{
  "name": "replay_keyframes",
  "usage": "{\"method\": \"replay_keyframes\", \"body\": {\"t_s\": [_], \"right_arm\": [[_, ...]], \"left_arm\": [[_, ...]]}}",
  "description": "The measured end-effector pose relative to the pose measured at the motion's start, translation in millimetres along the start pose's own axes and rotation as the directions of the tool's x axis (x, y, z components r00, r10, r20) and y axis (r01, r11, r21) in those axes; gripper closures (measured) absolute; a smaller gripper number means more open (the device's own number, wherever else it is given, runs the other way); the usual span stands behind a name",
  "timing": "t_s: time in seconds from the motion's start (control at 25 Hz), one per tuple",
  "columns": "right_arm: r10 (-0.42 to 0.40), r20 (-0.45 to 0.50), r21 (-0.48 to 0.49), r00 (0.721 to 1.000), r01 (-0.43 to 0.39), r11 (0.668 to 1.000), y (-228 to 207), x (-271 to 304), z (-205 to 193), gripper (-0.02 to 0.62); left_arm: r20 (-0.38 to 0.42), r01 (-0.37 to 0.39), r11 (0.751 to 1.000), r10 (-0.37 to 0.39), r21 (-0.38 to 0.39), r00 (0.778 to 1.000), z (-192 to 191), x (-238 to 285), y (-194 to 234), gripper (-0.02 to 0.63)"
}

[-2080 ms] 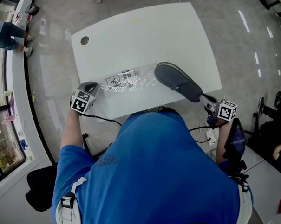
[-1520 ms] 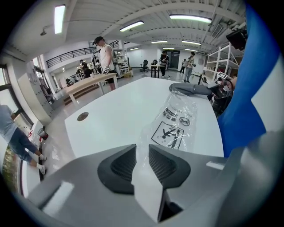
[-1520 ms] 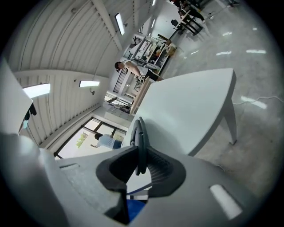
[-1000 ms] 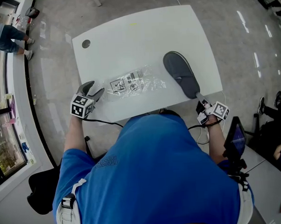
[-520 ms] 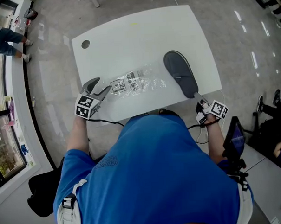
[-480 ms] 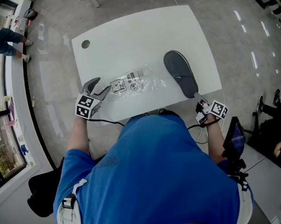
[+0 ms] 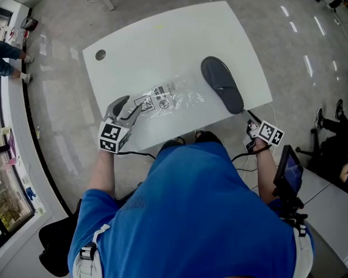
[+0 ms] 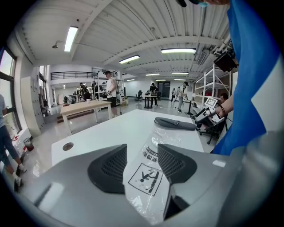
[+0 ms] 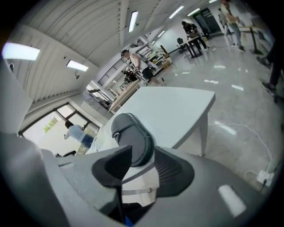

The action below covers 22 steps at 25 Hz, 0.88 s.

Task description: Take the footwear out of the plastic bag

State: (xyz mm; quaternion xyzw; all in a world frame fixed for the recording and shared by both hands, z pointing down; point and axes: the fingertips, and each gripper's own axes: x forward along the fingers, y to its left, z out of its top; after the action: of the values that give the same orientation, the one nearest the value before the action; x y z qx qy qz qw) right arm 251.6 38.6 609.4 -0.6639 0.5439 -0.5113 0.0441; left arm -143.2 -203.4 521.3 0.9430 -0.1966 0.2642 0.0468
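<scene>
A dark grey slipper (image 7: 220, 84) lies flat on the white table (image 7: 158, 50) near its right edge, outside the bag. The clear plastic bag (image 7: 172, 98) lies empty and crumpled to its left. My left gripper (image 7: 129, 107) is at the bag's left end. Its jaws have just been closing a little but stand apart. In the left gripper view the bag's printed end (image 8: 151, 177) shows between the jaws of the left gripper (image 8: 142, 150), unpressed. My right gripper (image 7: 252, 119) hangs off the table's near right edge, open after opening further and empty. The slipper (image 9: 131, 133) lies beyond the right gripper (image 9: 142, 153).
A round cable hole (image 7: 100, 54) sits at the table's far left corner. A black cable runs under the near edge. A dark chair with a screen (image 7: 290, 171) stands at the right. People stand at other tables (image 8: 108, 91) across the hall.
The slipper, held aloft by my right gripper earlier, now rests on the table, let go. The right gripper has drawn back off the edge. My left gripper has moved up to the bag's end.
</scene>
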Motion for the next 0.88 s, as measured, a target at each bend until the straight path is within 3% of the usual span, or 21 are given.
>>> {"method": "replay_keyframes", "body": {"t_s": [0.12, 0.32, 0.44, 0.68, 0.88], "right_arm": [[-0.068, 0.006, -0.205, 0.998, 0.067, 0.976, 19.3, 1.0, 11.6, 0.446], [-0.108, 0.058, -0.51, 0.992, 0.122, 0.851, 47.6, 6.3, 20.1, 0.448], [-0.063, 0.094, -0.622, 0.994, 0.108, 0.775, 66.1, 5.1, 18.7, 0.454], [0.074, 0.141, -0.773, 0.987, 0.063, 0.632, 92.5, -23.3, 16.5, 0.472], [0.221, 0.143, -0.883, 0.965, 0.024, 0.468, 124.0, -78.0, -3.4, 0.499]], "left_arm": [[0.068, -0.015, 1.0, 0.016, -0.019, 0.998, 15.8, 7.8, -4.3, 0.432], [0.13, -0.035, 0.999, 0.039, -0.038, 0.991, 27.0, 16.2, -43.9, 0.548], [0.144, -0.038, 0.999, 0.043, -0.032, 0.989, 25.5, 15.4, -80.8, 0.597], [0.171, -0.085, 0.996, 0.089, -0.031, 0.981, 40.5, 19.0, -153.3, 0.6], [0.192, -0.143, 0.99, 0.142, -0.007, 0.971, 56.5, 14.4, -225.4, 0.6]]}}
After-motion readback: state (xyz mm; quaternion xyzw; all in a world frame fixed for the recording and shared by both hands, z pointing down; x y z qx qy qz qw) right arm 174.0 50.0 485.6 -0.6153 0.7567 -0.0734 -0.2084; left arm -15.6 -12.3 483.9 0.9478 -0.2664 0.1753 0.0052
